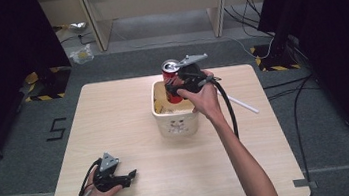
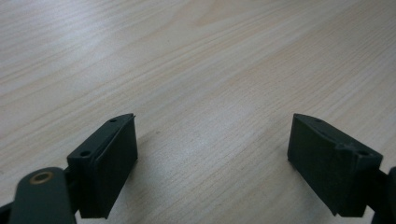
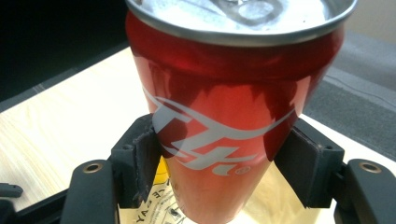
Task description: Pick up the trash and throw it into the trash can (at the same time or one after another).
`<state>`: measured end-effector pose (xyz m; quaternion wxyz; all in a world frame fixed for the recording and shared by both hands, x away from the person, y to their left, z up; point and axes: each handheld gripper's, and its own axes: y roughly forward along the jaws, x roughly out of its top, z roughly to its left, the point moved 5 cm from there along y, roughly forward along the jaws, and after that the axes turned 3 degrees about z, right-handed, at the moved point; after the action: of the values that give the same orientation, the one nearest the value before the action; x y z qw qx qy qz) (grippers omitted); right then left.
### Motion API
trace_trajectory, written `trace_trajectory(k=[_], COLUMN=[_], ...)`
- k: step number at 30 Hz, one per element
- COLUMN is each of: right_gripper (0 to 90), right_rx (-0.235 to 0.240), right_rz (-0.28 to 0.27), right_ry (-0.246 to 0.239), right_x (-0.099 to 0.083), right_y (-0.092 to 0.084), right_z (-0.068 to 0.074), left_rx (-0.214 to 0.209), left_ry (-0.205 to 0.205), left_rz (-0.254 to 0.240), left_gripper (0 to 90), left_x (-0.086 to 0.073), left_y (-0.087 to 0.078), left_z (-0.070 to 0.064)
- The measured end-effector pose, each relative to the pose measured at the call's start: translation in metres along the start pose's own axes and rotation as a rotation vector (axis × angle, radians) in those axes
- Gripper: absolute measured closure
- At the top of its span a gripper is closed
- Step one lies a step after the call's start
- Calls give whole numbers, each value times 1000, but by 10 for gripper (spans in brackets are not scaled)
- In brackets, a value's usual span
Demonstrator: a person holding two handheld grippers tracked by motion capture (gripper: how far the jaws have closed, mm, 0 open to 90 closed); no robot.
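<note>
wood table [image 1: 128,108] | right gripper [image 1: 175,89] clamps red can [image 1: 170,78] | left gripper [image 1: 131,176] wide open, empty

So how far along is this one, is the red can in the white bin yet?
Partly. Done: the right gripper is clamped on the red can, upright, lower part inside the rim of the white bin, which already holds something yellow. In hand: carrying the can at the bin. Left: set it down and let go. The left gripper rests open on the table.
</note>
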<state>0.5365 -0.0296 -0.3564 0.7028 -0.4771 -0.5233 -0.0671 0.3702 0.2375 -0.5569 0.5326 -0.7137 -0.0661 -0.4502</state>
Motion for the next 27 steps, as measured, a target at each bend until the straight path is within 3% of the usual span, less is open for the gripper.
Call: trace_trajectory(k=[8, 21, 27], right_gripper=[338, 338, 337], right_rx=[11, 37, 44], right_rz=[52, 187, 214], right_ry=[0, -17, -20], right_x=[-5, -19, -23], right_y=[22, 55, 62], right_z=[6, 20, 22], left_rx=[-4, -3, -3], left_ry=[2, 0, 1], left_rz=[6, 1, 1], left_gripper=[153, 153, 153], left_x=[0, 0, 0], left_y=[0, 0, 0], left_z=[0, 0, 0])
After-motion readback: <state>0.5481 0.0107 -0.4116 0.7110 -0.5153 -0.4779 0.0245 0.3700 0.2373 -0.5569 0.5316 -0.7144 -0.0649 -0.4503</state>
